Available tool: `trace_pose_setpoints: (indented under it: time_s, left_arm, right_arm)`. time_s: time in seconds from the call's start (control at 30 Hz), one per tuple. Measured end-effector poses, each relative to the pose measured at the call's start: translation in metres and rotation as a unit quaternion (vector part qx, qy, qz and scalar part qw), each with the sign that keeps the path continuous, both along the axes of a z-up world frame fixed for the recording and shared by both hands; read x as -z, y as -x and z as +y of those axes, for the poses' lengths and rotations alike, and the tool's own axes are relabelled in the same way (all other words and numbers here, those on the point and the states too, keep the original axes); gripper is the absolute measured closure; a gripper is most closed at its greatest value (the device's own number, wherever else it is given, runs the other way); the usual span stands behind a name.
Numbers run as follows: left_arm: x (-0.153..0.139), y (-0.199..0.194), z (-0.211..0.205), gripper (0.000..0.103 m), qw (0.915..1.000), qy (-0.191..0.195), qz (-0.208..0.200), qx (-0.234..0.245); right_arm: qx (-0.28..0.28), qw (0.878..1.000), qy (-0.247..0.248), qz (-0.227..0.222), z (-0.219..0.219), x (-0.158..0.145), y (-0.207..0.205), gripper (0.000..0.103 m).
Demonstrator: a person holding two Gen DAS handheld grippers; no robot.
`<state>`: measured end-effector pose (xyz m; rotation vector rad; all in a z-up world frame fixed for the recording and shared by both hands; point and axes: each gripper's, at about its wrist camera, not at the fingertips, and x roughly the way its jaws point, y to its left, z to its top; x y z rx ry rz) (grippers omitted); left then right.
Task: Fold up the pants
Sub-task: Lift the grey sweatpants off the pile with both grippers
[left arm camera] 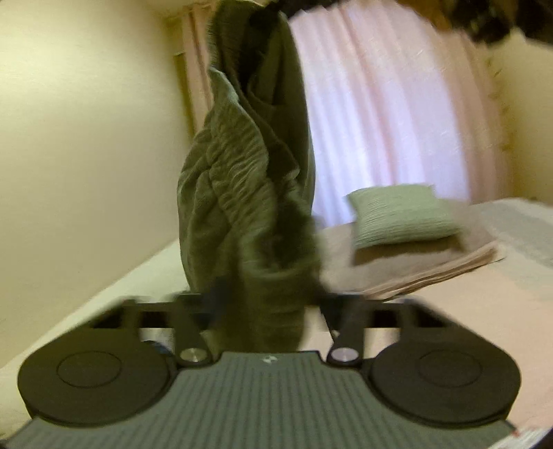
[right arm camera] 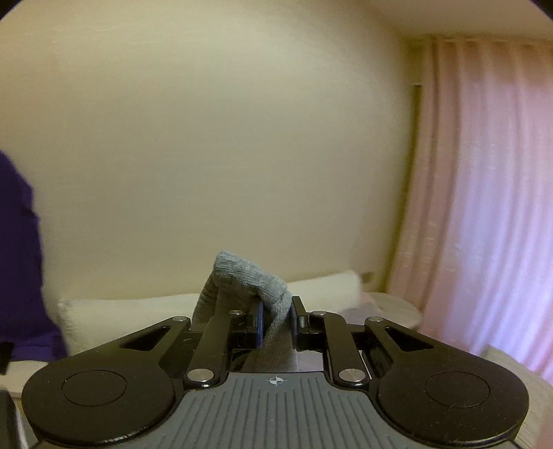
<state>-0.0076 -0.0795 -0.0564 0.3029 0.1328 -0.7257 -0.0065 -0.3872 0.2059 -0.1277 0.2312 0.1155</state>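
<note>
The pants [left arm camera: 238,179] are a grey-green, wrinkled garment that hangs in a long bunch from the top edge of the left wrist view down to my left gripper [left arm camera: 268,293]. Their lower end fills the gap between its fingers and hides the pads; the jaws stand narrow and look shut on the cloth, though this view is blurred. In the right wrist view my right gripper [right arm camera: 278,311] is shut on a fold of the grey knit pants [right arm camera: 249,279], which humps up over the left finger [right arm camera: 257,324]. A dark blurred shape [left arm camera: 484,20] sits at the top right beside the hanging cloth.
A bed [left arm camera: 484,311] with a pale cover lies below. On it rest a green ribbed cushion [left arm camera: 404,214] and a folded pinkish blanket [left arm camera: 432,266]. Pink curtains [left arm camera: 380,103] hang behind, and a cream wall stands to the left. A white pillow [right arm camera: 138,317] and a purple sleeve [right arm camera: 17,259] show in the right wrist view.
</note>
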Motion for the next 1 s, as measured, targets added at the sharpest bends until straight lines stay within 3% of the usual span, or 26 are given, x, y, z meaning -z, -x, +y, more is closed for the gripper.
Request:
trace_pose_setpoints:
  time_s: [0.13,0.27,0.4,0.6,0.8,0.9,1.0]
  left_arm:
    - [-0.027,-0.022,0.029,0.083,0.9980,0.036,0.022,0.047]
    - [-0.074,-0.087,0.054,0.085,0.9942,0.056,0.016,0.090]
    - [-0.146,-0.148,0.077,0.086,0.9869,0.052,-0.024,0.151]
    - [-0.250,-0.190,0.081,0.086,0.9715,0.070,-0.065,0.217]
    - [-0.320,-0.170,0.047,0.086,0.9506,0.084,-0.115,0.276]
    - [-0.341,-0.137,-0.013,0.086,0.9367,0.072,-0.141,0.312]
    - [-0.338,-0.096,-0.089,0.086,0.9193,0.042,-0.155,0.359]
  right_arm:
    - [0.057,0.998,-0.012,-0.008,0.006,-0.010,0.054,0.092]
    - [0.108,0.993,-0.036,-0.024,0.022,-0.031,0.095,0.092]
    - [0.134,0.988,-0.054,-0.054,0.059,-0.058,0.124,0.093]
    - [0.132,0.983,-0.068,-0.112,0.107,-0.103,0.165,0.093]
    - [0.162,0.968,-0.094,-0.169,0.106,-0.134,0.239,0.093]
    - [0.204,0.952,-0.136,-0.183,0.078,-0.131,0.285,0.093]
    - [0.267,0.930,-0.177,-0.180,0.035,-0.107,0.340,0.093]
